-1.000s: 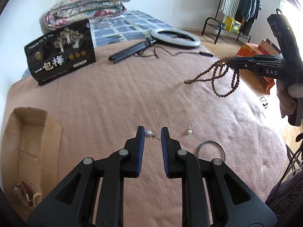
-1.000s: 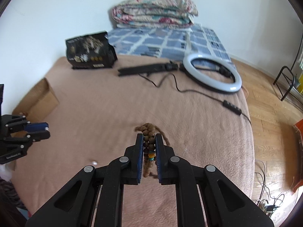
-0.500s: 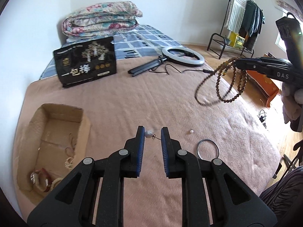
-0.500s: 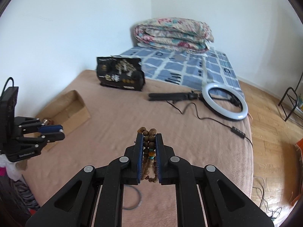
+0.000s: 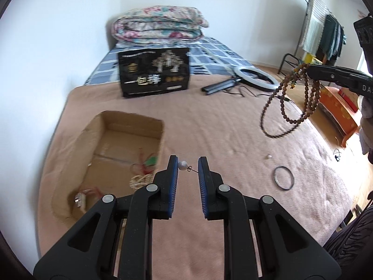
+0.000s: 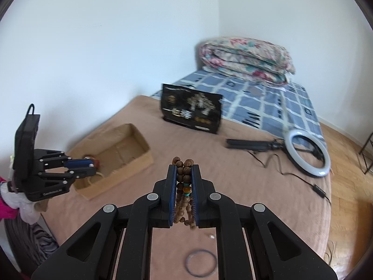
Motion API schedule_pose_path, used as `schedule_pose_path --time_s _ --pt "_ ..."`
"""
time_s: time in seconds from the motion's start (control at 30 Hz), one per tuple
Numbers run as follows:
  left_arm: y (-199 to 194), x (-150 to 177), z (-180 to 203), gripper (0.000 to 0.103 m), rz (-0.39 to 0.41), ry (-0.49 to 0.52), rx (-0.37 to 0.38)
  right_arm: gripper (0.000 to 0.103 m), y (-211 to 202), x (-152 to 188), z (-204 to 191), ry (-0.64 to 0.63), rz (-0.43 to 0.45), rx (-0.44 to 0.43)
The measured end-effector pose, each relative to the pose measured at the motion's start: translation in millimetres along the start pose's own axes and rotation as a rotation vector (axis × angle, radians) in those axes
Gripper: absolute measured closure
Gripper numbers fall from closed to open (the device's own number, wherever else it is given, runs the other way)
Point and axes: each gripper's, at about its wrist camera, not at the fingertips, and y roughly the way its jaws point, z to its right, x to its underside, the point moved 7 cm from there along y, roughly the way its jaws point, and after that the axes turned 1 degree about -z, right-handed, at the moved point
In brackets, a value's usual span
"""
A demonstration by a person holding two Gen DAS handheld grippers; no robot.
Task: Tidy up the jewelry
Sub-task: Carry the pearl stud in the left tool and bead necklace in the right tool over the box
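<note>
My left gripper (image 5: 188, 167) is shut on a pearl earring (image 5: 183, 165), held by pearl and post, above the pink bedspread just right of the open cardboard box (image 5: 130, 126). The box holds several jewelry pieces (image 5: 142, 177). My right gripper (image 6: 183, 177) is shut on a brown wooden bead necklace (image 6: 183, 179), whose loops hang in the air in the left wrist view (image 5: 291, 100). A second pearl earring (image 5: 269, 156) and a dark ring bangle (image 5: 283, 178) lie on the bedspread. The left gripper also shows in the right wrist view (image 6: 87, 166) beside the box (image 6: 139, 161).
A black printed bag (image 5: 153, 77) stands behind the box. A ring light (image 5: 255, 75) with stand and cable lies far right on the bed. A folded quilt (image 5: 158, 25) sits at the head. A clothes rack (image 5: 321, 32) stands beyond the bed.
Both grippers have risen and swung left toward the cardboard box, each keeping its hold. The box now lies closer to the left gripper, and the necklace hangs clear of the bedspread.
</note>
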Motion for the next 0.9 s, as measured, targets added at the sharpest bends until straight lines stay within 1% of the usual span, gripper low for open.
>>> schedule_pose_path --time_s 0.23,0.5,0.67,0.9 --pt "-10.8 10.2 -44.4 0.087 0.005 -0.06 -0.053 0.093 17.1 -18.0 -42.6 -0.035 0.01 -0.065" --pt "-15.9 21.7 -81.7 0.087 0.003 -0.102 -0.092 0.093 42.5 -34.0 -89.6 -0.085 0.004 -0.124" --pt "-11.0 24.7 -99.9 0.087 -0.003 -0.125 -0.107 0.093 60.9 -42.5 -109.8 -0.101 -0.002 -0.145" --pt "4.7 23.2 -116.8 0.087 -0.016 -0.144 -0.123 0.093 88.5 -54.7 -126.8 -0.096 -0.012 -0.166"
